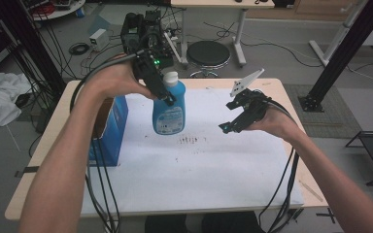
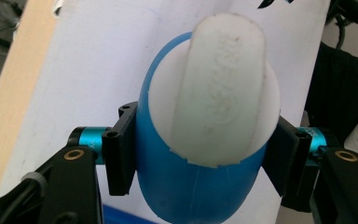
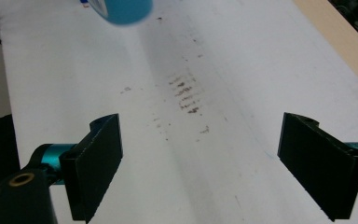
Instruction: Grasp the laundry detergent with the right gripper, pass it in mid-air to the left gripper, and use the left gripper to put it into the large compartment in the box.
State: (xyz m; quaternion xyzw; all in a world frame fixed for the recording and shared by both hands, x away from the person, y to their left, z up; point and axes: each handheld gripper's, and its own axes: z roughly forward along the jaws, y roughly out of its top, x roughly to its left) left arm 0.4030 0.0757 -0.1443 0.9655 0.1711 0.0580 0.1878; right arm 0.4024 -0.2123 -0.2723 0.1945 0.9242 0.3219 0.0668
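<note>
Blue bottle [image 1: 169,109], white-capped, upper centre of the high view: pinched below its cap by the left hand-held gripper [image 1: 167,98], apparently lifted off the desk [image 1: 272,87]; right hand-held gripper [image 1: 227,127] spread, empty; set-down remains.

It's a blue plastic bottle [image 1: 169,110] with a white flip cap [image 1: 171,77] and a pale label on the front. It hangs upright in the air above the white sheet [image 1: 194,165] on the table, gripped at the shoulder just under the cap. From the left gripper view, the cap's flat oval top [image 2: 223,88] is closed.
</note>
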